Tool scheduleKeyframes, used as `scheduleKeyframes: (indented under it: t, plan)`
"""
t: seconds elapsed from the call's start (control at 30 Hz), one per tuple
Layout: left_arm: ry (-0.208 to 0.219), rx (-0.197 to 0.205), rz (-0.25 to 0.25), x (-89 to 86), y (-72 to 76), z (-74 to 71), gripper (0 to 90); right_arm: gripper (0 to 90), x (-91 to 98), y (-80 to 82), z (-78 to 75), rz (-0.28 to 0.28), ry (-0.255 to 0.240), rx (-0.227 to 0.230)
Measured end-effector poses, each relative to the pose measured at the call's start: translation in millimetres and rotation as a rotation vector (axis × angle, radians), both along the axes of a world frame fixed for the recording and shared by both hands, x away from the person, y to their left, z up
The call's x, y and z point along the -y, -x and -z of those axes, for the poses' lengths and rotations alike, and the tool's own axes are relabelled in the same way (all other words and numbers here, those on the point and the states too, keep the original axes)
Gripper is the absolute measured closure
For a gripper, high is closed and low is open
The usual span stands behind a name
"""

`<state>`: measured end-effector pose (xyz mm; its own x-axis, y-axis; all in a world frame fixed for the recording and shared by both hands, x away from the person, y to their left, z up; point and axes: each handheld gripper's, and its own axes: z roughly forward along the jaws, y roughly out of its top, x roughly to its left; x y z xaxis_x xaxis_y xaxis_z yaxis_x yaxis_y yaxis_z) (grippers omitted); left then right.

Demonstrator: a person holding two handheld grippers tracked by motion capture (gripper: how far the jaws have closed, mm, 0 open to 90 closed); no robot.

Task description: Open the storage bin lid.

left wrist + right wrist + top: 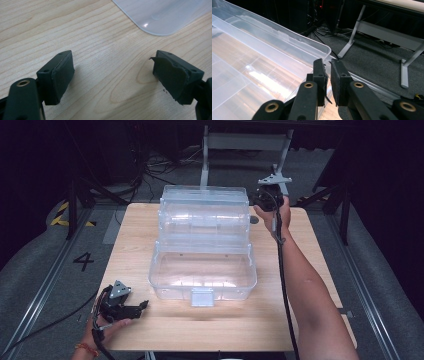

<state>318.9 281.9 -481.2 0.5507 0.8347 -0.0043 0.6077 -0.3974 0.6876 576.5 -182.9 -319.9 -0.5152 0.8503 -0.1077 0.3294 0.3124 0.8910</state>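
Clear plastic box [202,270] stands open mid-bench; its raised lid's corner rim sits between the right gripper [328,65] jaws, which are nearly closed with a slight gap, seemingly letting go. Left gripper [113,72] jaws rest wide apart and empty, the box just ahead.

Light wooden table [150,330], 1 clear plastic box [202,279] open on it, left gripper [142,305] resting near corner

Clear plastic box [202,270]; pale wood-grain table [220,325]; black tools, left [141,306], right [254,200].
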Motion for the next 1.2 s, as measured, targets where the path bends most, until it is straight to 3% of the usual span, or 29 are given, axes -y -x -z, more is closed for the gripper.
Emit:
scheduleKeyframes:
  t: [0.4, 0.77, 1.2]
  plan:
    - [0.001, 0.002, -0.001, 0.1, 0.0, 0.2, 17.8, 74.1, 6.6, 10.4, -4.3, -0.015, 0.022, 0.004]
    - [0.001, 0.002, -0.001, 0.1, -0.1, 0.2, 17.8, 67.7, 13.8, 27.0, -8.7, -0.062, 0.046, 0.009]
    - [0.001, 0.002, -0.001, 0.1, 0.0, 0.2, 17.7, 53.0, 24.2, 53.9, -11.6, -0.090, 0.062, 0.012]
